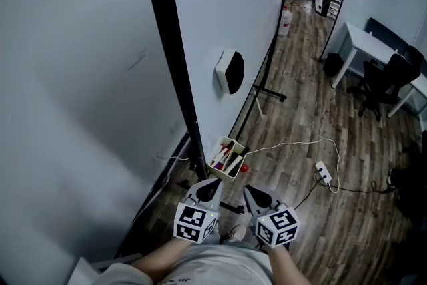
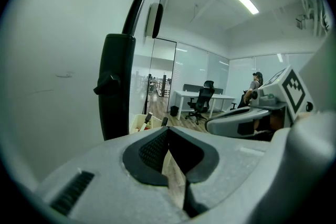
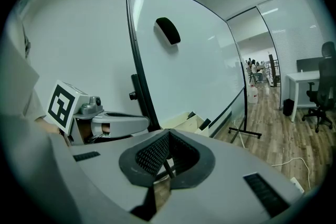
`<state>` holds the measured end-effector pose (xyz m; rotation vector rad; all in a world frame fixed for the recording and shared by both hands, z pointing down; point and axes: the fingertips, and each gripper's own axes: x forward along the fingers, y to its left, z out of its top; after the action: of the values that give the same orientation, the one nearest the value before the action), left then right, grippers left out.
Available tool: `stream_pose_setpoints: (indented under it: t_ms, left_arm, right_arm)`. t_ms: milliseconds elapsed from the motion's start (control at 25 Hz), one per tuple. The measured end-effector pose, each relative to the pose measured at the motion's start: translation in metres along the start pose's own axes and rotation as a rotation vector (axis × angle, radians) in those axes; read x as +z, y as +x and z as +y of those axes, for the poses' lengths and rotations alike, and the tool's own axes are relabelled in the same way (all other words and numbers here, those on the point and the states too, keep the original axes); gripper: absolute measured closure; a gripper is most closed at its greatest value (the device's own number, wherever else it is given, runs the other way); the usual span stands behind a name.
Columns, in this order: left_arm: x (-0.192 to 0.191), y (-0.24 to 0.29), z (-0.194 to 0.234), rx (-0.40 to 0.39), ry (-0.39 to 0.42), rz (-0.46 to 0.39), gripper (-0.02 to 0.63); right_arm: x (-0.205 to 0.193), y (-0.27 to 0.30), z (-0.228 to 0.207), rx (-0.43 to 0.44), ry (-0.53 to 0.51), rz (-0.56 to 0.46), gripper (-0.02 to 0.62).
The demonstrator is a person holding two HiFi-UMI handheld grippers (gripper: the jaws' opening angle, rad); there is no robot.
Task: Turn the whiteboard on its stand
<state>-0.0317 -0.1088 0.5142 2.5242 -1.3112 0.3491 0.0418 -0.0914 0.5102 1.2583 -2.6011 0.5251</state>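
Both held low at my waist, my left gripper (image 1: 208, 189) and right gripper (image 1: 257, 197) are closed on nothing, near the foot of the whiteboard (image 1: 220, 10), which stands edge-on ahead. Swung carelessly, I judge, the panel could spill the marker box (image 1: 225, 158) at its lower edge or shed the eraser (image 1: 230, 71).
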Motion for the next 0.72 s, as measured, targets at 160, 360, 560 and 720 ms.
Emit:
stream_pose_setpoints:
  t_ms: [160, 360, 560, 720]
  left_arm:
    - [0.0015, 0.0031, 0.0009, 0.001, 0.008, -0.001, 0.595]
    - [-0.0037, 0.0054, -0.0004, -0.006, 0.012, 0.009, 0.595]
    - [0.0004, 0.0044, -0.0017, -0.006, 0.015, 0.008, 0.595]
    - [0.0035, 0.0053, -0.0013, -0.008, 0.016, -0.001, 0.595]
  right_arm:
    - [0.0027, 0.0023, -0.0037, 0.000, -0.004, 0.000, 0.600]
    - [0.0050, 0.0049, -0.0055, -0.005, -0.009, -0.006, 0.600]
    - [0.0088, 0.0053, -0.0048, 0.002, -0.013, -0.005, 0.600]
    - [0.0072, 0.0061, -0.0048, 0.007, -0.014, -0.003, 0.600]
